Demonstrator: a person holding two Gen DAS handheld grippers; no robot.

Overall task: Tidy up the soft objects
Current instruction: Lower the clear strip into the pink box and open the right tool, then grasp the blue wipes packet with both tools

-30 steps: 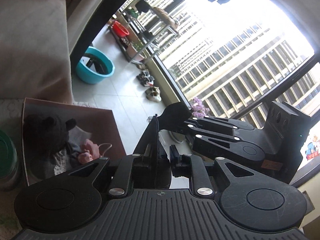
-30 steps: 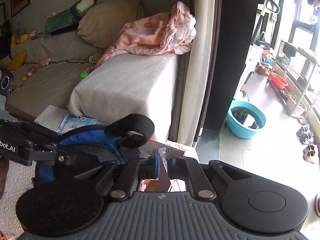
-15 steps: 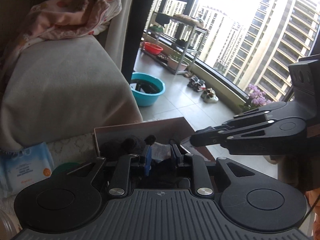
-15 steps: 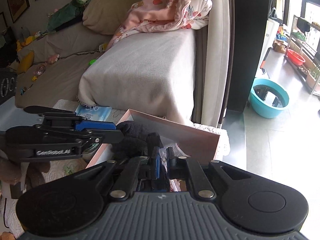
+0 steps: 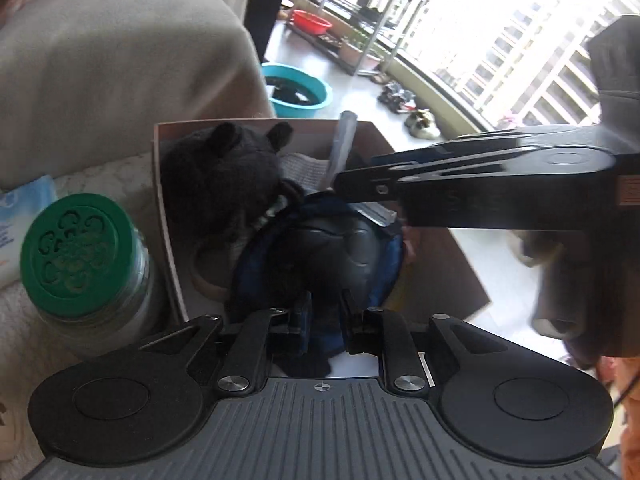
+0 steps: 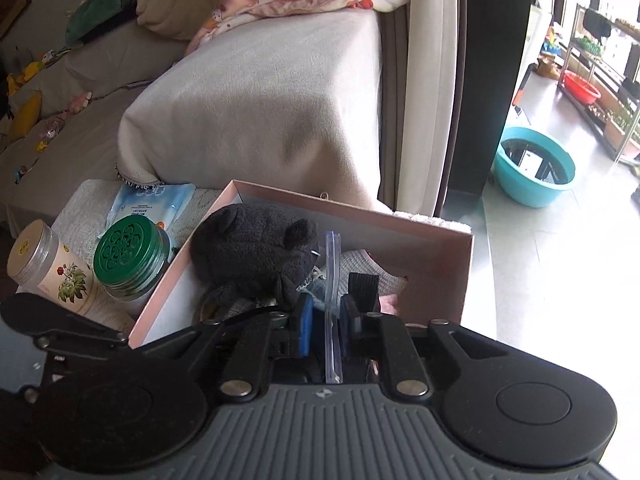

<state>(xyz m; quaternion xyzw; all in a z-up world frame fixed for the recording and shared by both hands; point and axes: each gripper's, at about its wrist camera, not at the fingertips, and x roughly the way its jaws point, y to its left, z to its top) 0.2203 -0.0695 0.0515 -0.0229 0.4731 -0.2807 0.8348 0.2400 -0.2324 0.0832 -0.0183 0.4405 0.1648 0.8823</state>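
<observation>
Both grippers are down over the pink box (image 6: 436, 248), releasing. The left gripper (image 5: 322, 316) has its jaws opening, narrow gap, the blue and black pouch (image 5: 340, 248) lying between them in the box, beside the black plush bear (image 5: 224, 172). The right gripper (image 6: 326, 322) has its jaws opening too, a clear plastic strip (image 6: 332, 280) standing loose between them. Looks like the drop, so the soft things stay boxed
</observation>
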